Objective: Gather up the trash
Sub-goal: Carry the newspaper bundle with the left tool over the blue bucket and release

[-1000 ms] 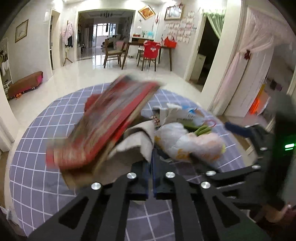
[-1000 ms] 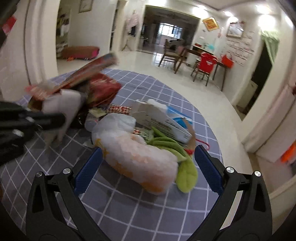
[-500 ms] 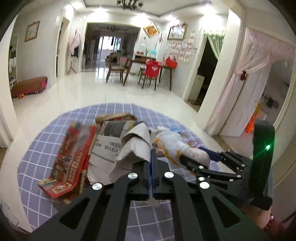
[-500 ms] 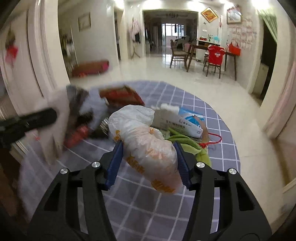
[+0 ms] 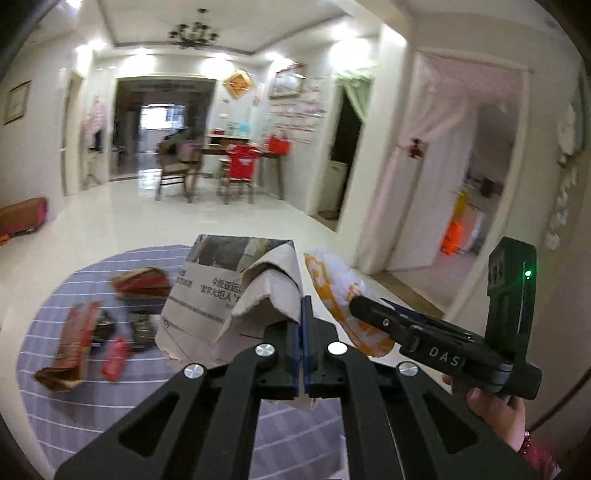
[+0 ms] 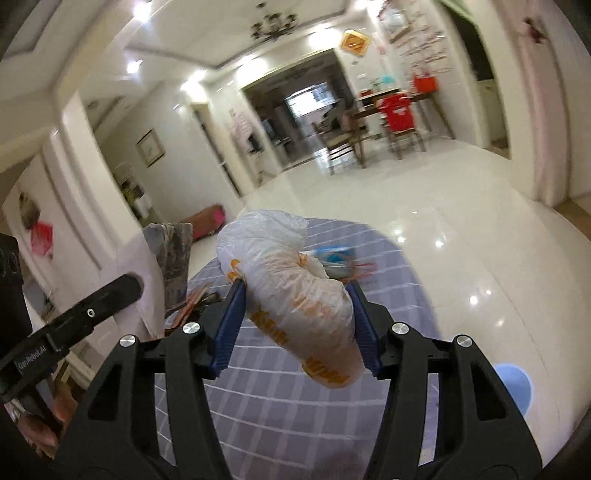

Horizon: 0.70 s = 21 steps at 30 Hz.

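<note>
Checked round rug (image 5: 55, 373) on glossy floor, red wrappers (image 5: 74, 343) left there. Left gripper (image 5: 303, 354) clamped on newspaper (image 5: 207, 295), lifted. Right gripper (image 6: 295, 328) squeezing plastic bag (image 6: 291, 291), lifted. Risk: thin paper tears at pinch; slippery bag slides out.

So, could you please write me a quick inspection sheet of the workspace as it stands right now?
Surface: round purple checked rug on a glossy white floor.
Job's things: crumpled newspaper and white plastic bag, both lifted off the rug.
Clutter: red wrappers and a red carton lie on the rug; a blue-white box lies behind the bag.
Grippers: left gripper shut on the newspaper; right gripper clamps the bag from both sides.
Cables: nothing seen.
Surroundings: dining table with chairs, chandelier, doorways.
</note>
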Tool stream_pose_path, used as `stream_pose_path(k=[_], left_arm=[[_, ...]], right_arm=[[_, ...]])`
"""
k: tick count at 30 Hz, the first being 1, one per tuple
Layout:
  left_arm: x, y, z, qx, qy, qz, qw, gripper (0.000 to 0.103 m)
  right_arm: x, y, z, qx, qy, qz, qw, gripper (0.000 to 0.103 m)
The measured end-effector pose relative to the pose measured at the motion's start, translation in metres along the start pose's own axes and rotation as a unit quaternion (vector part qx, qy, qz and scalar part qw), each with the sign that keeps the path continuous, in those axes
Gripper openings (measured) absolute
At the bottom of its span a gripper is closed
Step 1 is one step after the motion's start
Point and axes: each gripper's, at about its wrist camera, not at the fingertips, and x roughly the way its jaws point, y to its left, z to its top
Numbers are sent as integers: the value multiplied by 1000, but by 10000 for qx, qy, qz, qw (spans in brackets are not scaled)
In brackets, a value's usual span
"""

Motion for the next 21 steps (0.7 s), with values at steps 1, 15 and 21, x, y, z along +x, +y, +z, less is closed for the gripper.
stream_pose_path(k=[1, 15, 21], left_arm=[[11, -16, -1, 86, 80, -157, 9998, 1], [216, -149, -67, 503, 1829, -1704, 9669, 1], [306, -160, -95, 537, 2578, -1614, 9511, 1]], right_arm=[[-13, -13, -1, 64, -98, -182, 9998, 54], [-51, -220, -69, 1391, 233, -2178, 9658, 56], [-20, -284, -89, 1882, 517, -2422, 9504, 70]])
